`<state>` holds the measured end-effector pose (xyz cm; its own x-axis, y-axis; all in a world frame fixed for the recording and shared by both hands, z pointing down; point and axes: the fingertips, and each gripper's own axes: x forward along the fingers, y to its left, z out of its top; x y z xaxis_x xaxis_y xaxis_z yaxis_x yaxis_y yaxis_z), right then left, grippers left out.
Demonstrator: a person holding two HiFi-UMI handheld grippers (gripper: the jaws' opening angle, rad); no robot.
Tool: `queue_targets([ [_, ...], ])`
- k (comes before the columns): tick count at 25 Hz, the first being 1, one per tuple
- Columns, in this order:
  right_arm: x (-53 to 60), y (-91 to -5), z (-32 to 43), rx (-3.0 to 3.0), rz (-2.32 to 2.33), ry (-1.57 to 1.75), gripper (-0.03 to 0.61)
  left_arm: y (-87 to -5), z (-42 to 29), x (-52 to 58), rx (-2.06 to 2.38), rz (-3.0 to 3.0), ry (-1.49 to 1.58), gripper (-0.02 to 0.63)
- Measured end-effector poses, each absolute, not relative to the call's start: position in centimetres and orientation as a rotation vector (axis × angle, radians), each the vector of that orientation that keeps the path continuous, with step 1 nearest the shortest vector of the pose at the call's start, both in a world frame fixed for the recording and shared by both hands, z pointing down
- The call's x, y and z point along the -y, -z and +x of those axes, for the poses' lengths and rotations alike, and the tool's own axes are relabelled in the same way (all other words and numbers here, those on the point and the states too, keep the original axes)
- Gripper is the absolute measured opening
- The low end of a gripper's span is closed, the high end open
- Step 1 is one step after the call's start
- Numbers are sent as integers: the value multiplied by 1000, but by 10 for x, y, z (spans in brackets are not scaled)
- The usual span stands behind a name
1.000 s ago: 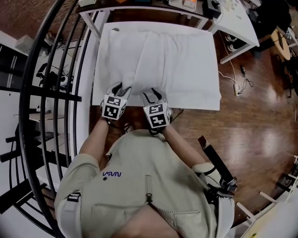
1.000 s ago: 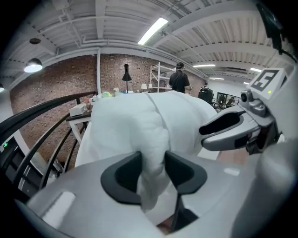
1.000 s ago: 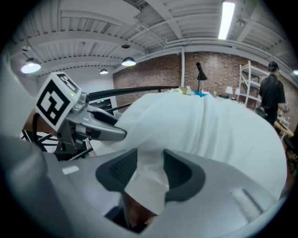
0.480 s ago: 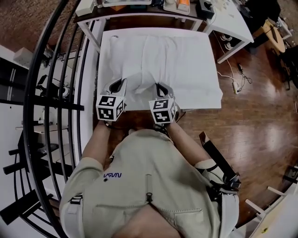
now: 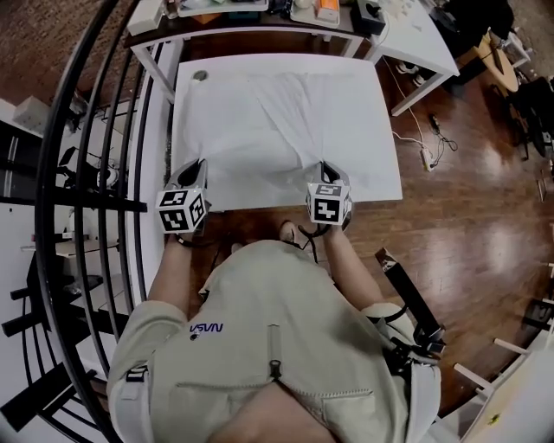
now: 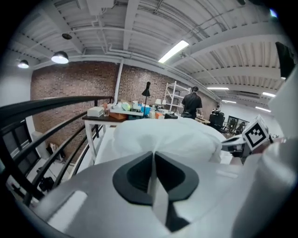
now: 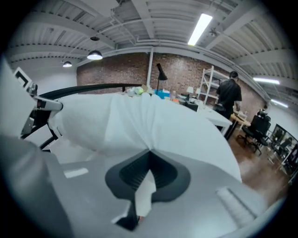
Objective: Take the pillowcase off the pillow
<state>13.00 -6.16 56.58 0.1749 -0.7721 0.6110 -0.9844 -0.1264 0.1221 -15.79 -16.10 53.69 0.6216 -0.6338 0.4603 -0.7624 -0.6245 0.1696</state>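
Note:
A white pillow in its white pillowcase point(image 5: 277, 121) lies flat on a white table point(image 5: 183, 130). My left gripper point(image 5: 196, 170) is at the pillowcase's near left edge and is shut on the cloth. In the left gripper view a strip of white fabric point(image 6: 158, 204) is pinched where the jaws of the left gripper point(image 6: 152, 154) meet. My right gripper point(image 5: 328, 170) is shut on the near right edge. In the right gripper view a fabric tail point(image 7: 145, 195) hangs from the closed right gripper point(image 7: 149, 151). The cloth bulges up point(image 7: 139, 121) between the two grips.
A black curved railing point(image 5: 95, 173) runs along the left. A cluttered table point(image 5: 260, 10) stands behind the pillow and another white table point(image 5: 424, 43) at the back right. Cables point(image 5: 433, 147) lie on the wooden floor. A person point(image 7: 229, 97) stands far off.
Both grippers stood close together at the middle of the near edge. They have closed on the cloth and moved apart, left one leftward and right one rightward, spreading the edge.

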Motion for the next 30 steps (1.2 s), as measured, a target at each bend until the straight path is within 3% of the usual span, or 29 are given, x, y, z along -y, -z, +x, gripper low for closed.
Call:
queue_targets([
  [5,50,-593,120,1635,1889,-600,5,-591,-164,142,1134,2396,-579,15],
  [9,44,-592,114,1657,1822,-594,7,-579,-159,139,1145,2425,-501,38],
  [11,36,-582,105,1704,1760,-593,76,-556,-162,136,1160,2433,-394,93],
  [13,29,-564,96,1768,1732,-598,122,-529,-167,134,1193,2449,-317,109],
  [22,66,-476,100,2058,1732,-412,123,-462,-119,163,1232,2540,-308,257],
  [30,136,-448,124,2215,1644,-295,123,-458,-60,193,1262,2540,-445,284],
])
